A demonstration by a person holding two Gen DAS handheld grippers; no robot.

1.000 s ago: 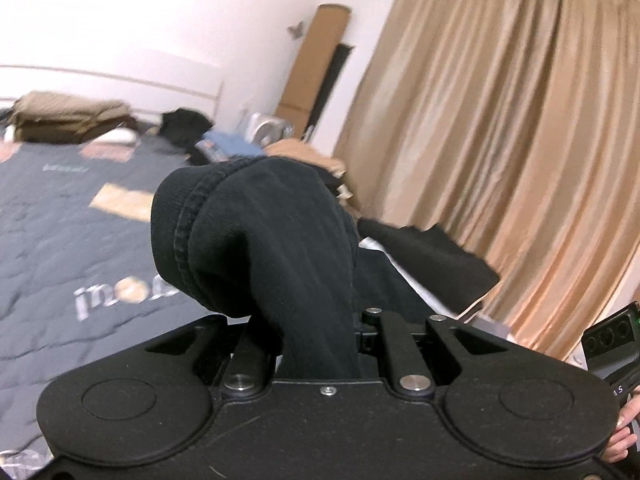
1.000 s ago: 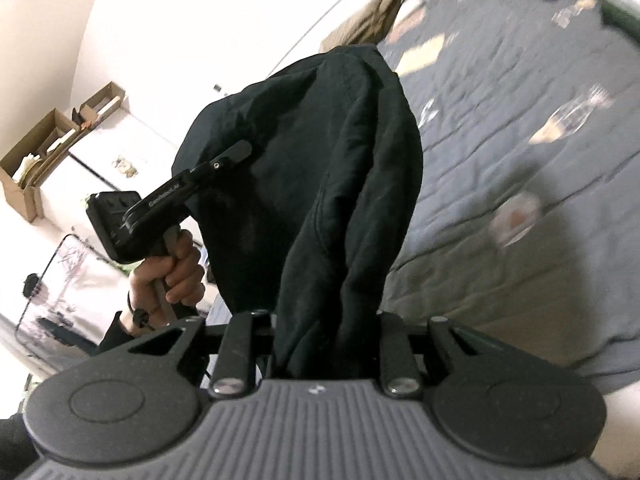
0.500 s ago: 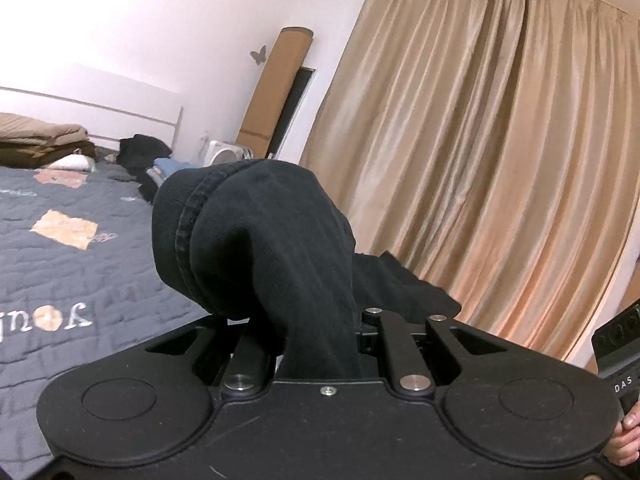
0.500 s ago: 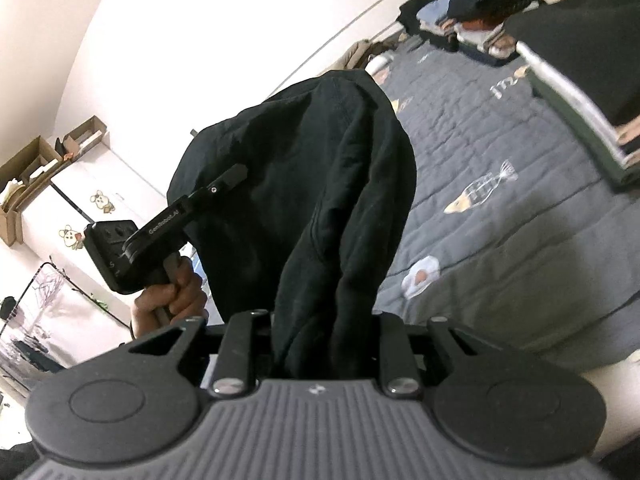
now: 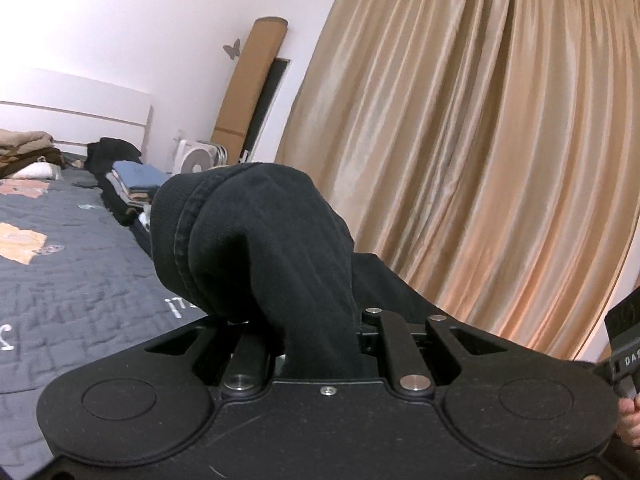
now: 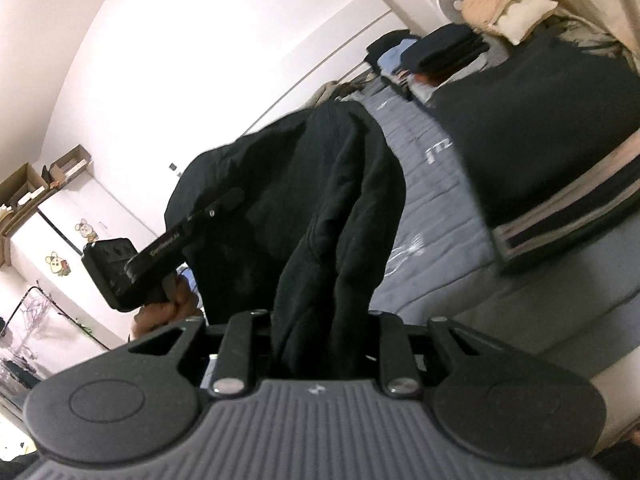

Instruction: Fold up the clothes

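Observation:
A black garment (image 5: 256, 240) hangs bunched over my left gripper (image 5: 320, 340), which is shut on it; the cloth hides the fingertips. In the right wrist view the same black garment (image 6: 328, 200) rises from my right gripper (image 6: 320, 344), also shut on it, and stretches left to the left gripper (image 6: 224, 202), held by a hand (image 6: 168, 304). The garment is lifted off the grey quilted bed (image 6: 432, 264). The right gripper's body (image 5: 624, 344) shows at the right edge of the left wrist view.
A tall stack of folded dark and beige clothes (image 6: 560, 152) lies on the bed close to the right. More folded piles (image 5: 136, 184) line the far side. Beige curtains (image 5: 480, 140), a white fan (image 5: 196, 160) and a cardboard roll (image 5: 248, 88) stand behind.
Both grippers carried the black garment sideways and turned; the folded stack now looms large on the right in the right wrist view. The grips have not changed.

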